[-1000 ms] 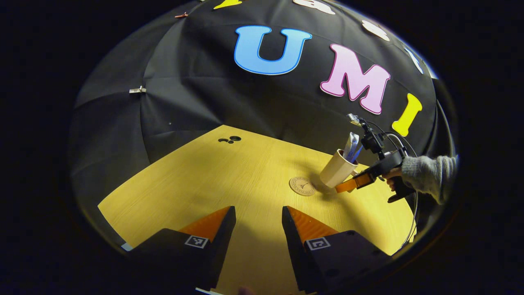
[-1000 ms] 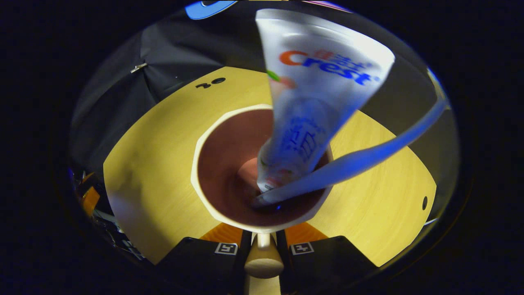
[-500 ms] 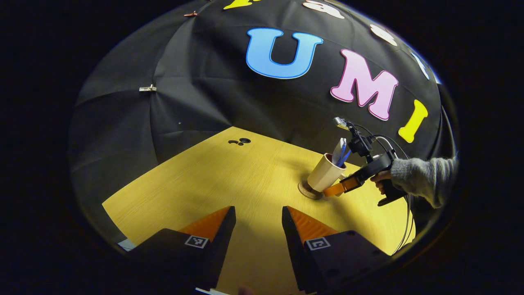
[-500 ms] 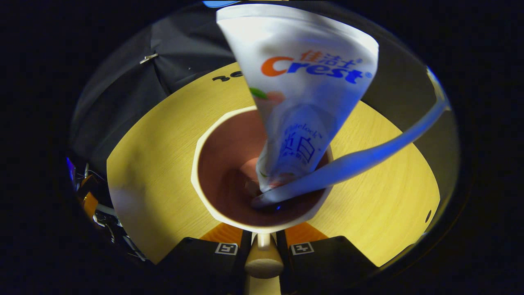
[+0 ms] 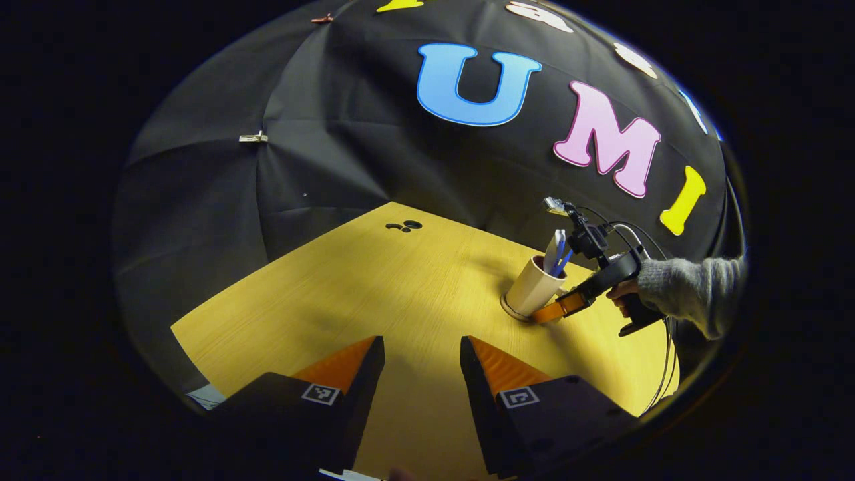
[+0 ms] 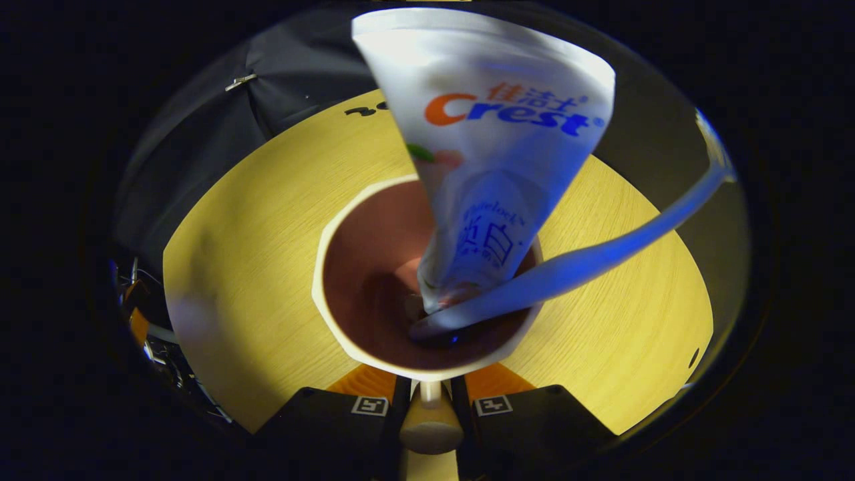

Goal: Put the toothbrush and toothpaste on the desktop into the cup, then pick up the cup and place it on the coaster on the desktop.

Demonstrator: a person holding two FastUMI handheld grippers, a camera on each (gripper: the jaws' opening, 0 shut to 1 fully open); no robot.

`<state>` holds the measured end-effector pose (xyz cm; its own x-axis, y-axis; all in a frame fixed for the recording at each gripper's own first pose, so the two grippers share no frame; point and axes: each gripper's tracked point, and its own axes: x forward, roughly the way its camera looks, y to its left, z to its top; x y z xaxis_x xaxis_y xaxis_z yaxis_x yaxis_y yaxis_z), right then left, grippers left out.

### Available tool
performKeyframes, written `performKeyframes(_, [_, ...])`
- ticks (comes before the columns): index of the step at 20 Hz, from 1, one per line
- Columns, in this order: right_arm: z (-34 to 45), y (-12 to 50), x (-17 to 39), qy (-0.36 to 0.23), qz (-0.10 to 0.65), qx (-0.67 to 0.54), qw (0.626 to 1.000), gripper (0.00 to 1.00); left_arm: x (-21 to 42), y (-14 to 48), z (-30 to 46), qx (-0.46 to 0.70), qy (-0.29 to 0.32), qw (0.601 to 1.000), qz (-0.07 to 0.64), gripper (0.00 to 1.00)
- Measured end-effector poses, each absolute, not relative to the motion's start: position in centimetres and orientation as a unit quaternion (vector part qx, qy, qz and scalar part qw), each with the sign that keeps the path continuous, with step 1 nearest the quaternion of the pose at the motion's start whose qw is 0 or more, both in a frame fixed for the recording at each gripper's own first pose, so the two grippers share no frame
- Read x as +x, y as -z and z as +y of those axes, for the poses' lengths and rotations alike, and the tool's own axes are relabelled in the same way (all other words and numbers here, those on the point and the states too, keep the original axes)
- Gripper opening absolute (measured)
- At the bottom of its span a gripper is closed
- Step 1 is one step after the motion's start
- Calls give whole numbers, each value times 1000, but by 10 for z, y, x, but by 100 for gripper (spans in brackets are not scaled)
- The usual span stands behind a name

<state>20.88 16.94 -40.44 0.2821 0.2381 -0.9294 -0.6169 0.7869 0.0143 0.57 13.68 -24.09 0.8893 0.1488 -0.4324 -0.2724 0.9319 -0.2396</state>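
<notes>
In the left gripper view a cream cup (image 5: 532, 288) stands upright on the round wooden coaster (image 5: 509, 312), holding a white toothpaste tube (image 5: 552, 250) and a blue toothbrush (image 5: 564, 260). The right gripper (image 5: 550, 312), held by a hand in a grey sleeve, grips the cup's handle. In the right gripper view the cup (image 6: 334, 314) is seen from above, brown inside, with the toothpaste (image 6: 494, 153) and toothbrush (image 6: 601, 250) leaning in it; the right gripper (image 6: 429, 394) is shut on the cup's handle (image 6: 429, 424). My left gripper (image 5: 421, 364) stands open over the near desktop, far from the cup.
The yellow wooden desktop (image 5: 374, 294) has a few small dark holes (image 5: 404, 226) near its far edge. Black cloth walls close in behind and to the left. Cables (image 5: 658, 374) trail from the right gripper by the desk's right edge.
The right gripper carried the tilted cup left from beside the coaster and set it upright on the coaster. The left gripper stayed open, and its view drifted slightly.
</notes>
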Motion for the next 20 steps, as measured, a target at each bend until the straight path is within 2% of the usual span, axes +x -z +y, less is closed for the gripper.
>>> performKeyframes(3, [169,403,208,-274,536,-174,780,33,6,242,136,-150,-107,960,210,72])
performKeyframes(4, [169,401,207,-274,537,-168,780,38,8,243,134,-150,-107,960,210,72])
performKeyframes(5, [168,398,206,-274,537,-165,780,29,8,243,134,-150,-107,960,210,72])
performKeyframes(6, [167,395,205,-275,537,-163,780,34,8,243,135,-150,-106,960,209,72])
performKeyframes(10, [161,389,200,-279,536,-174,778,40,7,240,135,-148,-104,962,207,72])
performKeyframes(12, [156,377,200,-275,527,-174,785,40,6,240,132,-146,-102,962,207,72])
performKeyframes(13, [153,371,199,-273,524,-172,788,36,6,238,131,-145,-101,962,207,72])
performKeyframes(14, [151,362,196,-273,520,-171,791,41,6,238,130,-143,-100,963,207,72])
performKeyframes(16, [147,341,190,-276,509,-164,798,38,5,234,124,-144,-96,963,207,72])
performKeyframes(17, [144,330,186,-275,502,-162,804,41,5,231,121,-146,-92,963,205,72])
performKeyframes(19, [137,306,181,-271,485,-156,817,38,7,223,112,-144,-83,965,202,72])
performKeyframes(20, [135,292,178,-268,475,-150,825,41,9,218,107,-141,-79,967,200,72])
